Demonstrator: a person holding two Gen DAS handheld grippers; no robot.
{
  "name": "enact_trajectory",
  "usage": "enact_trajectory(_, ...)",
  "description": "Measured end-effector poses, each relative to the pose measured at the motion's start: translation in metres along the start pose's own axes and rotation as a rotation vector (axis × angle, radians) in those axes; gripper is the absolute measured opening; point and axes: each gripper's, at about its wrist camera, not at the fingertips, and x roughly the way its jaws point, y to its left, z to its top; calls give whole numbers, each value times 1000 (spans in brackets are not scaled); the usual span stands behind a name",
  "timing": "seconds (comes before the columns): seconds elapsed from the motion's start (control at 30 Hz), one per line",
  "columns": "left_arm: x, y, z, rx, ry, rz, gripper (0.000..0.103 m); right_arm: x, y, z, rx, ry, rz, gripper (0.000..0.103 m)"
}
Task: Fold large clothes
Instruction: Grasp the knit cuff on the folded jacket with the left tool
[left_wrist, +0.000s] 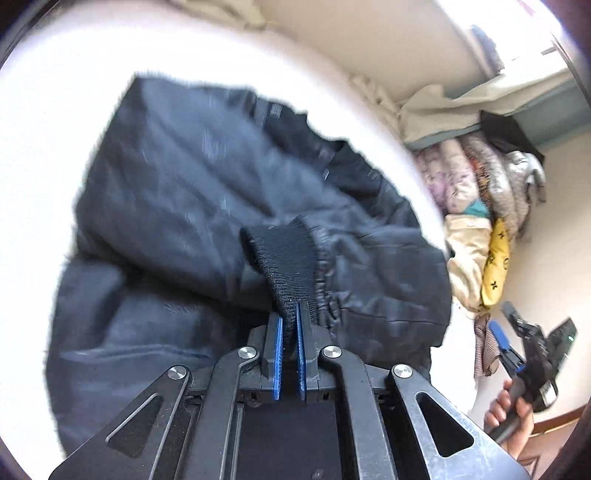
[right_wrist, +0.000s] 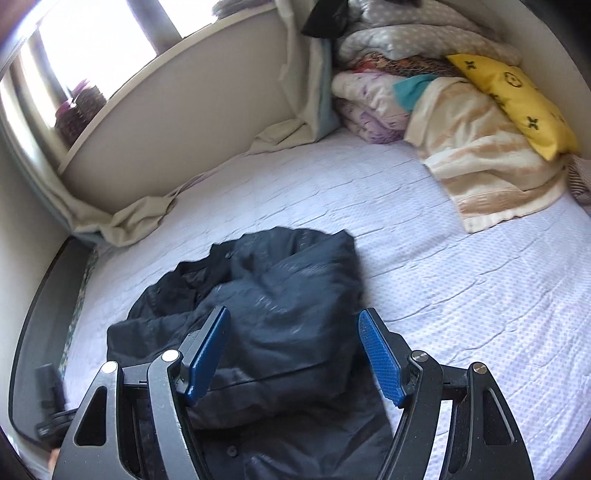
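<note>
The left hand-held gripper (left_wrist: 290, 314) is clamped on the black ribbed knit cuff (left_wrist: 284, 258) of the dark navy padded jacket (right_wrist: 280, 306), crumpled near the white quilted bed's (right_wrist: 461, 280) near edge. The right hand-held gripper (right_wrist: 293, 354) hangs open above it. Open sheet lies beyond; no writing legible.

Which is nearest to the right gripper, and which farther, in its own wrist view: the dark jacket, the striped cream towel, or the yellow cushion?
From the right gripper:
1. Dark jacket, directly ahead beneath the open jaws.
2. Striped cream towel, farther, upper right on the bed.
3. Yellow cushion, farthest, atop the towel's far end.
</note>
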Motion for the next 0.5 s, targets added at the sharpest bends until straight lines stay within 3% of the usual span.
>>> enact_trajectory(0.1, -28, 4, 1, 39, -59, 45, 7, -3, -5, 3, 15, -13, -16, 71)
enact_trajectory(0.27, -32, 30, 3, 29, -95, 220, 7, 5, -3, 0, 15, 11, -38, 71)
enact_trajectory(0.5, 6, 56, -1, -12, 9, 288, 7, 25, 17, -10, -29, 75, -31, 63)
